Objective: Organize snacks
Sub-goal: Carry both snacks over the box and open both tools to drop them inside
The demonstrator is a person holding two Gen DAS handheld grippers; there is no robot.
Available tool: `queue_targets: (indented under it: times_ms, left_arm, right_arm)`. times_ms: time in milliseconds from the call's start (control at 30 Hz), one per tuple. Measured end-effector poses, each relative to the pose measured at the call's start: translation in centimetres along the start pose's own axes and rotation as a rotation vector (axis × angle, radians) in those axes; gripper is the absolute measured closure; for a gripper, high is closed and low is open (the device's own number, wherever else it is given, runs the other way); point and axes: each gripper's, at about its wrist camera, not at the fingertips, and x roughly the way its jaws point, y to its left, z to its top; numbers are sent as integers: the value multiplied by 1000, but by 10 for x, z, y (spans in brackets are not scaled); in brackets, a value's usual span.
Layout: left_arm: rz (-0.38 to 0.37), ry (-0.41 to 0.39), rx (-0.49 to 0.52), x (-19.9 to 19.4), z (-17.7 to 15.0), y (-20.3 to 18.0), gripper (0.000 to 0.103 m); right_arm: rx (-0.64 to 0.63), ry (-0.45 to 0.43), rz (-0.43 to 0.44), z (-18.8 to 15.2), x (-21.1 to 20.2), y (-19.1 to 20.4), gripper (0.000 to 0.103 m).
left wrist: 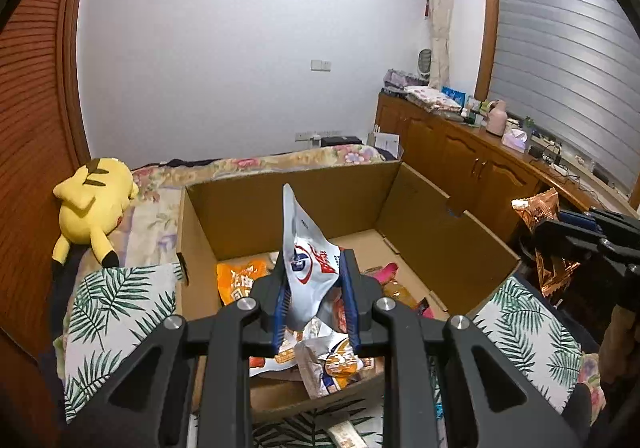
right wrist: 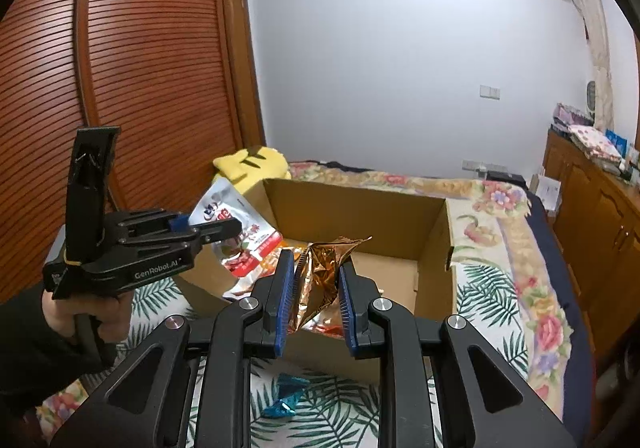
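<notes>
I count two grippers, mine: the left point(left wrist: 314, 300) pinching one white pouch point(left wrist: 304, 260) and the right point(right wrist: 314, 302) pinching one copper foil packet point(right wrist: 320, 272). One box point(left wrist: 320, 203) stands at 12 o'clock from both, with an orange bag point(left wrist: 236, 282) and a pink packet point(left wrist: 386, 272) among a heap inside too jumbled to count. One blue wrapper point(right wrist: 286, 396) lies at 6 o'clock of the box, and one yellow plush point(left wrist: 94, 211) at its 10 o'clock.

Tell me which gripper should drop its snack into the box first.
Left, probably: the left gripper holds the white packet above the cardboard box; the right gripper holds its copper packet nearer the rim.
</notes>
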Motion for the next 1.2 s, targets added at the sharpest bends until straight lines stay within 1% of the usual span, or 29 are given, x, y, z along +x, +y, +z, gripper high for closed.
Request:
queue_targets:
  times_ms: [200, 433, 600, 667, 800, 1067, 1200]
  left_arm:
    - [11, 32, -7, 14, -4, 3, 82]
    - [29, 61, -4, 20, -14, 3, 81]
    - [48, 74, 3, 21, -15, 2, 68]
    - [50, 72, -4, 20, -15, 3, 66]
    - [55, 64, -20, 13, -18, 6, 63]
    - [79, 65, -17, 6, -21, 10, 59]
    - [84, 60, -20, 1, -21, 12, 58]
  right_arm:
    - [13, 27, -3, -2, 20, -3, 84]
    - [28, 66, -1, -5, 42, -6, 84]
    - [42, 107, 9, -9, 63, -5, 84]
    - [49, 123, 18, -12, 70, -4, 84]
    - [52, 146, 21, -16, 81, -3, 84]
    - [73, 170, 30, -19, 94, -6, 83]
    - [71, 176, 31, -20, 97, -3, 80]
